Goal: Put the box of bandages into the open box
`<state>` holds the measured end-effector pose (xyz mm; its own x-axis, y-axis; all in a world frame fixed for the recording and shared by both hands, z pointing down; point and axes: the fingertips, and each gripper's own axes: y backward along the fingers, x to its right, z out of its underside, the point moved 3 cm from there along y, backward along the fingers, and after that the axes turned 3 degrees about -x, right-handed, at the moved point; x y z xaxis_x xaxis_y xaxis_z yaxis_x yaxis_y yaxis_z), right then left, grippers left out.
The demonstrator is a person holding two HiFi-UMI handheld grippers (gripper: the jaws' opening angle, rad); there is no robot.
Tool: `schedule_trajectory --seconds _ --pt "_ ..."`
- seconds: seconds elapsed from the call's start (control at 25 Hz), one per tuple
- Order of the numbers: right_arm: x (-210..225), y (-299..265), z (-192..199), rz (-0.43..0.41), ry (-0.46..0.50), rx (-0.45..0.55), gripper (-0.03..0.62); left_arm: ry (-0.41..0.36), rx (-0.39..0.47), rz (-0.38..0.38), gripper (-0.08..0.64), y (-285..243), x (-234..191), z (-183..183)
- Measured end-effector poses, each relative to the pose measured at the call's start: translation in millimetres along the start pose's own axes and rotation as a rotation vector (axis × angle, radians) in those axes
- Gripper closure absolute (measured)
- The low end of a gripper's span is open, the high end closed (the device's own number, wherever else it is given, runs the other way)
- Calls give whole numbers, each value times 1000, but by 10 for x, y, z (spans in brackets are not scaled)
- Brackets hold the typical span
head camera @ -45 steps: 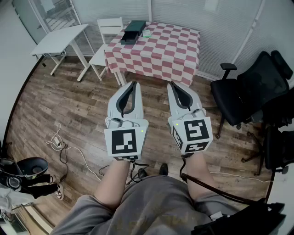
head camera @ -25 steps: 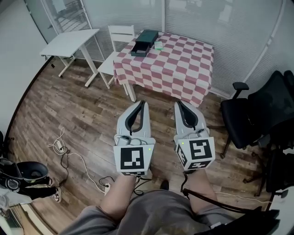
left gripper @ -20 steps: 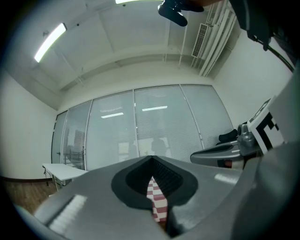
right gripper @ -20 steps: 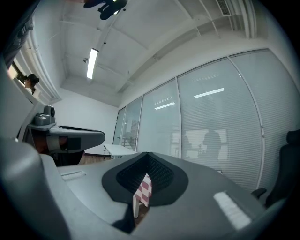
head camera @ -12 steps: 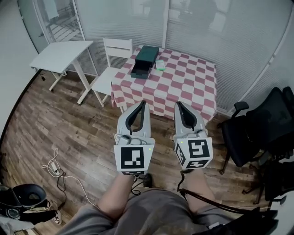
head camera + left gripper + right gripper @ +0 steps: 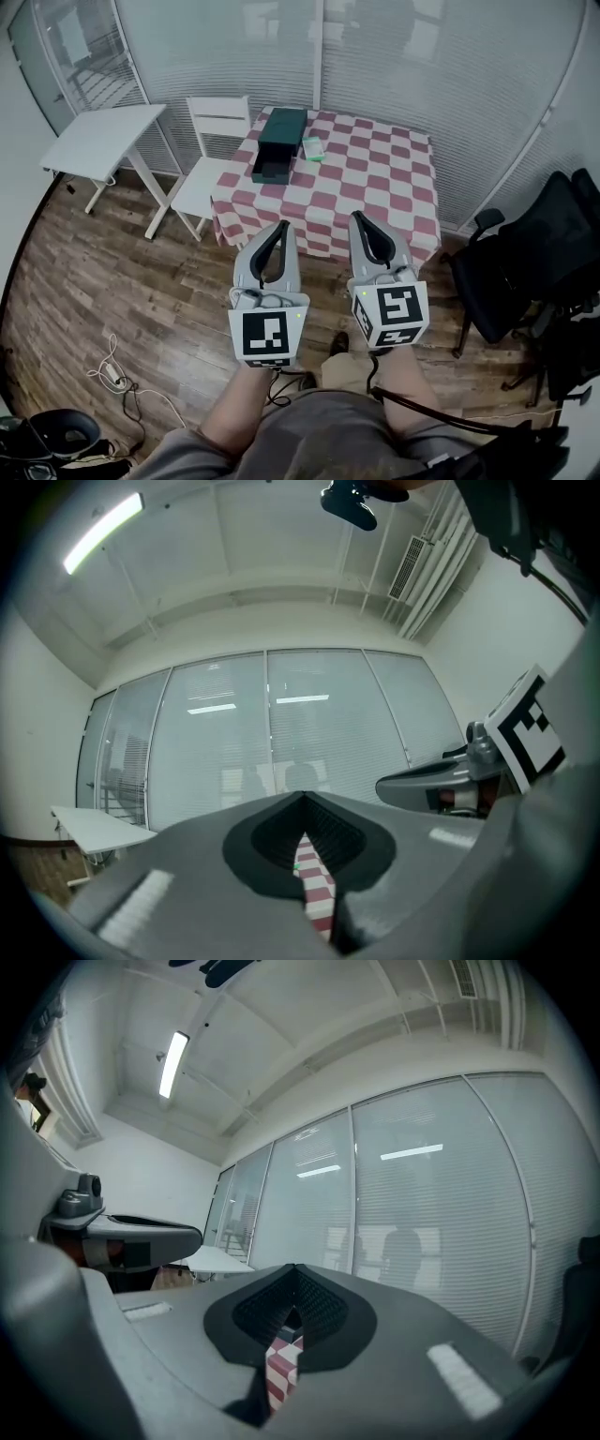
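The desk (image 6: pixel 375 178), draped in a red-and-white checked cloth, carries a dark green open box (image 6: pixel 278 141) near its far left corner. The left gripper (image 6: pixel 281 226) and right gripper (image 6: pixel 357 217) hang short of the desk, jaws clenched on nothing. The small, flat, pale green box of bandages (image 6: pixel 312 148) lies just right of the open box.

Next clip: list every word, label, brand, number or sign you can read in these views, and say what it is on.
No readable text in any view.
box of bandages on the checked table: any print is too small to read.
marker cubes: black-and-white square patterns only, no letters or numbers.
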<state>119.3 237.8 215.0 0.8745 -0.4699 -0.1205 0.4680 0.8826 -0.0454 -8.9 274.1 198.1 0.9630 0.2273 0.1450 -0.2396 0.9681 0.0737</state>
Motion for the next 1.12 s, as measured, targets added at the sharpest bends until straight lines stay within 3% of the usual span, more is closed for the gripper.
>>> schedule_trajectory --seconds 0.24,0.6,0.88,1.12 --pt "314 -510 231 6 -32 -28 565 -8 -46 6 560 -548 -73 267" --pt "1002 -1736 489 -25 -89 -50 565 -28 -67 -33 560 -1879 -334 471" --pt "1412 -2602 378 -85 -79 -34 565 -55 -41 -77 560 -2735 -529 332" --pt "1568 -3073 297 -128 -36 -16 558 -43 5 -144 560 -3067 -731 257"
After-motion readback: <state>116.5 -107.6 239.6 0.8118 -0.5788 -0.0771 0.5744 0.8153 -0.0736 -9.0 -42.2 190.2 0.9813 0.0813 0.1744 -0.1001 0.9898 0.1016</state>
